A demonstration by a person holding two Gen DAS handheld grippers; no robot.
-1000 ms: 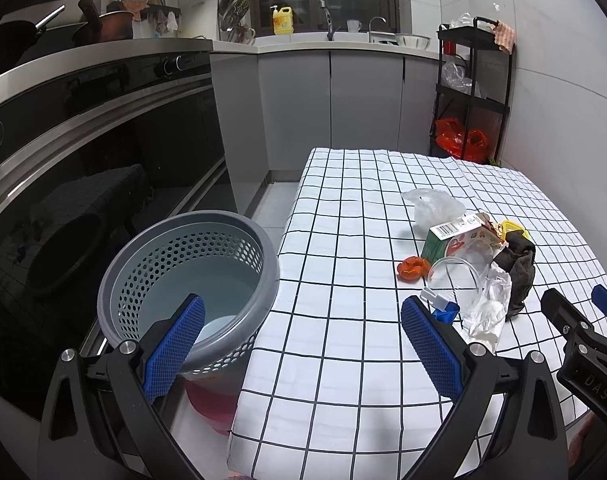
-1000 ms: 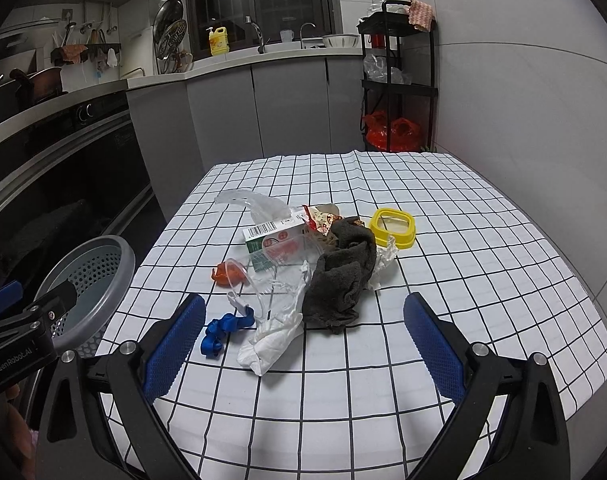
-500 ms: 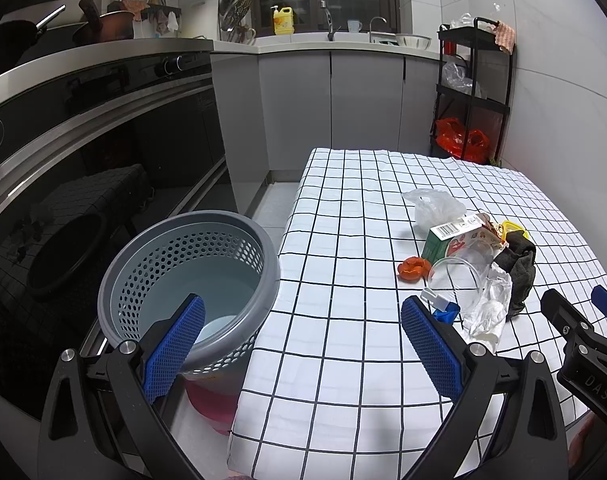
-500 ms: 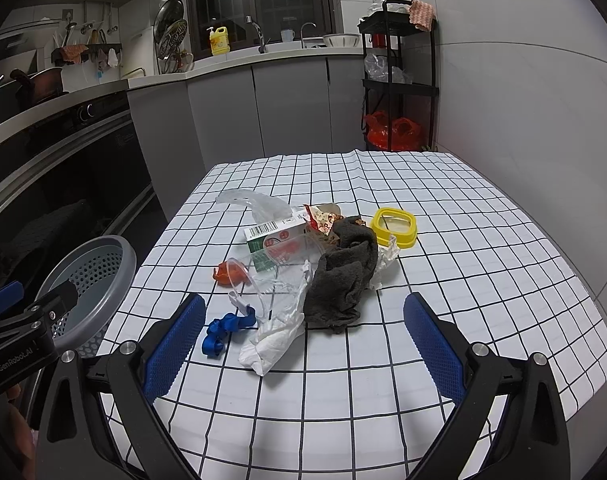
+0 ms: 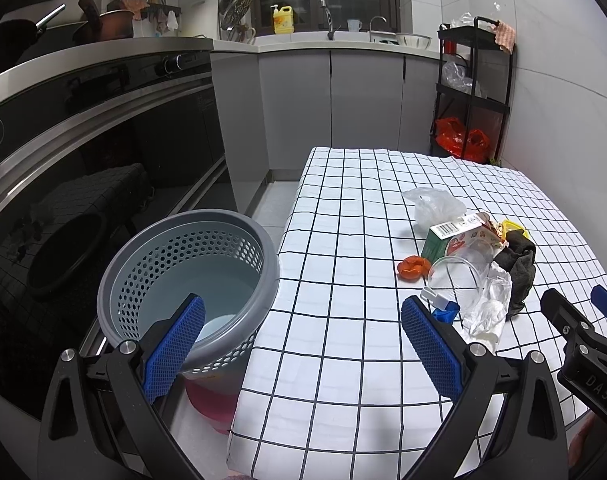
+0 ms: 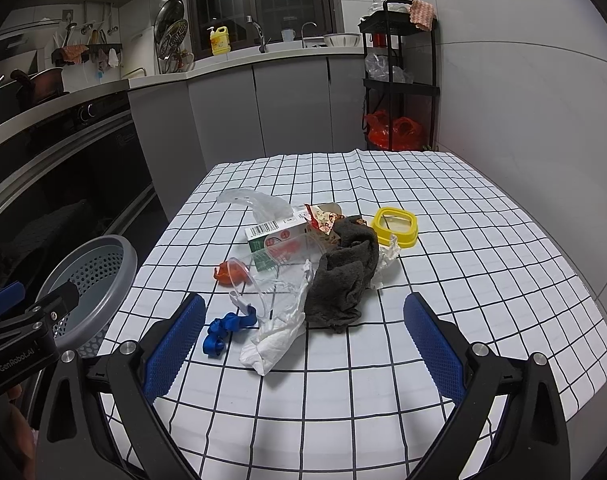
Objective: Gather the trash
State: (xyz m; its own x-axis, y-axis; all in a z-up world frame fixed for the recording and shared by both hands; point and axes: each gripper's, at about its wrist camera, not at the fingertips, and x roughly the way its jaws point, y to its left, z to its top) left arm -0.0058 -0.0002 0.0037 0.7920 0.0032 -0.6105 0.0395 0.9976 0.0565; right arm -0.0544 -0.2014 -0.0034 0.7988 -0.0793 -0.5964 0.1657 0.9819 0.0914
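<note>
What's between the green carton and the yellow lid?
A crumpled red wrapper and the top of the dark cloth lie between the carton and the lid, clearest in the right wrist view.

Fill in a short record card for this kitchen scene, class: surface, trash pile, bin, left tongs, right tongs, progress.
surface: table with checked cloth
trash pile: green carton, grey cloth, yellow lid, blue ribbon, orange scrap and clear plastic, clustered mid-table
bin: grey perforated basket beside the table's left edge, no trash visible inside
left tongs: open, holding nothing
right tongs: open, holding nothing, facing the pile
progress: nothing collected yet
</note>
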